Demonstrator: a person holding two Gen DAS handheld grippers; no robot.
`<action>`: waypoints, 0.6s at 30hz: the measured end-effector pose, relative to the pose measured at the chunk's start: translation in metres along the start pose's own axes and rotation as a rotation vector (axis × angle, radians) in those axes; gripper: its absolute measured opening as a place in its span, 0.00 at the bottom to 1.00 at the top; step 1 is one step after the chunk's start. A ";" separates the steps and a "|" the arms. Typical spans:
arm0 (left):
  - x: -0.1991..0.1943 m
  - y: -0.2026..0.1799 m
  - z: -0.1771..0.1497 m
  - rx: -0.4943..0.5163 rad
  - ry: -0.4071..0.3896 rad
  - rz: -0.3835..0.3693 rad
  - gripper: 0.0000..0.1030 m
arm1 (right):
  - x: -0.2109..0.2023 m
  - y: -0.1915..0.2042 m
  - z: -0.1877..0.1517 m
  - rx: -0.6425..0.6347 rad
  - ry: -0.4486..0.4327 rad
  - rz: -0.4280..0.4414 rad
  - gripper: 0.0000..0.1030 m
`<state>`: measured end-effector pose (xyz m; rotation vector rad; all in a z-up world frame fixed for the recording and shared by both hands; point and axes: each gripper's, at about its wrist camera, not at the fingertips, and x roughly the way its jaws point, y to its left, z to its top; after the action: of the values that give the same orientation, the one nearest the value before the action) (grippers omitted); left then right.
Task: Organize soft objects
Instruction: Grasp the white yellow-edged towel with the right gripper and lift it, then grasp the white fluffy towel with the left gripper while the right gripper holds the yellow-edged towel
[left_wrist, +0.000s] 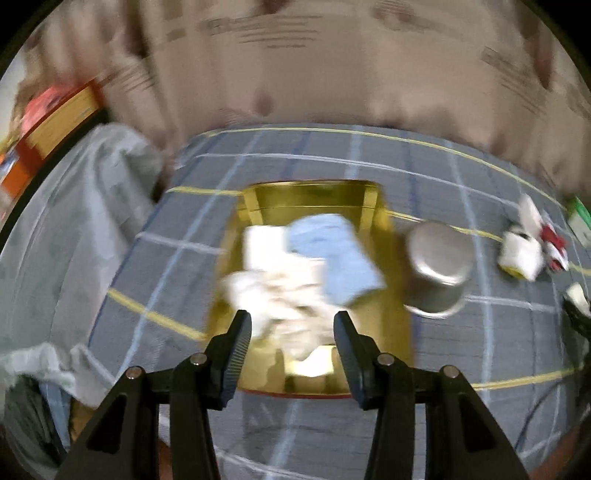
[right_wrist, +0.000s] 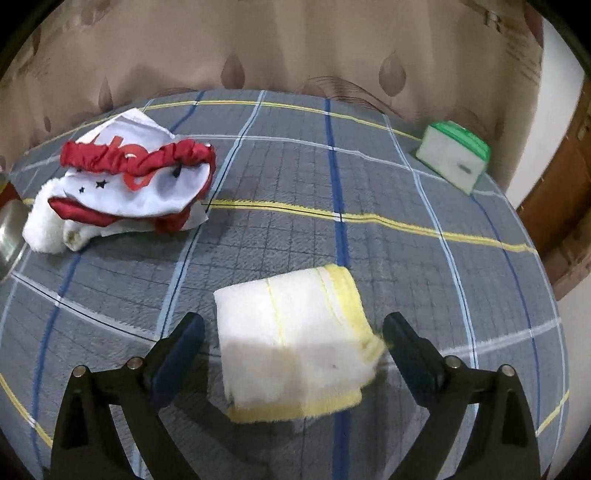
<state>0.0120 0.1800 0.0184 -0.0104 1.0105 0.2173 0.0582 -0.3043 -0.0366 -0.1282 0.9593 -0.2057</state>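
Between my right gripper (right_wrist: 293, 334) jaws, which stand wide open and hold nothing, lies a folded white towel with yellow edging (right_wrist: 295, 343), flat on the plaid bedspread (right_wrist: 406, 258). I judge it light, thick and springy, with nothing stiff in it. It will squash under the jaws and sag on either side of the pinch, and a grip on a single layer could let the fold fall open. The best hold looks like the middle of the stack, or the folded edge on the near side, with the jaws going deep enough to catch all the layers at once.

Farther off and to the left of those jaws sits a heap of white and red fabric (right_wrist: 129, 184) on a fluffy white cloth (right_wrist: 48, 225), loose and floppy, likely to trail if lifted by one corner. Far right stands a green and white box (right_wrist: 456, 158).

My left gripper (left_wrist: 292, 328) is also open and empty, its jaws apart just above the near end of a gold tray (left_wrist: 399, 332). Beyond the tips, a crumpled white cloth (left_wrist: 280, 288) and a folded blue cloth (left_wrist: 340, 254) lie in the tray. This view is blurred, so I cannot tell their folds. A steel pot (left_wrist: 437, 266) stands right of the tray.
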 end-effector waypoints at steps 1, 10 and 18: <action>-0.001 -0.015 0.002 0.028 -0.002 -0.028 0.46 | 0.000 0.001 0.000 -0.008 -0.006 -0.004 0.93; 0.007 -0.118 0.007 0.223 -0.005 -0.177 0.46 | 0.004 -0.008 -0.003 0.051 -0.019 0.121 0.68; 0.019 -0.184 0.016 0.293 0.032 -0.361 0.46 | -0.013 -0.006 -0.026 0.053 -0.018 0.131 0.67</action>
<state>0.0694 0.0052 -0.0056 0.0700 1.0457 -0.2620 0.0287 -0.3081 -0.0400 -0.0179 0.9397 -0.1087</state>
